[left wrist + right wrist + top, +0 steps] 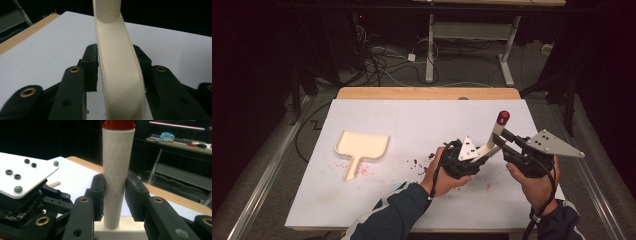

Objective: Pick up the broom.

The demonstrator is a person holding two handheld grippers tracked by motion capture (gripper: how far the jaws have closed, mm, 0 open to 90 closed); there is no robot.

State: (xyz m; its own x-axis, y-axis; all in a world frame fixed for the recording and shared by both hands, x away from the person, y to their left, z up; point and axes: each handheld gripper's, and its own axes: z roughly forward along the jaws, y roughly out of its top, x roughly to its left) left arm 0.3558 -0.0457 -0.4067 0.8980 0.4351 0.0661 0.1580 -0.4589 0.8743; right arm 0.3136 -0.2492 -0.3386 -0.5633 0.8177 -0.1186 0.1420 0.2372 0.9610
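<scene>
A cream brush [492,141] with a round handle and a red end cap [502,117] is held tilted above the right half of the white table [412,115]. My left gripper [476,156] is shut on its curved cream body [120,75], with a jaw pad [90,66] pressed on each side. My right gripper [506,142] is shut on the round handle [116,170], just below the red cap [118,123]. The left gripper [25,195] sits close beside it. A cream dustpan [361,146] lies flat on the table's left half, handle toward me.
Dark crumbs [417,162] are scattered on the white sheet between the dustpan and my hands, with pink smears [366,171] by the dustpan handle. A wooden strip [427,93] edges the far side. Cables and desk legs [430,50] stand on the floor beyond.
</scene>
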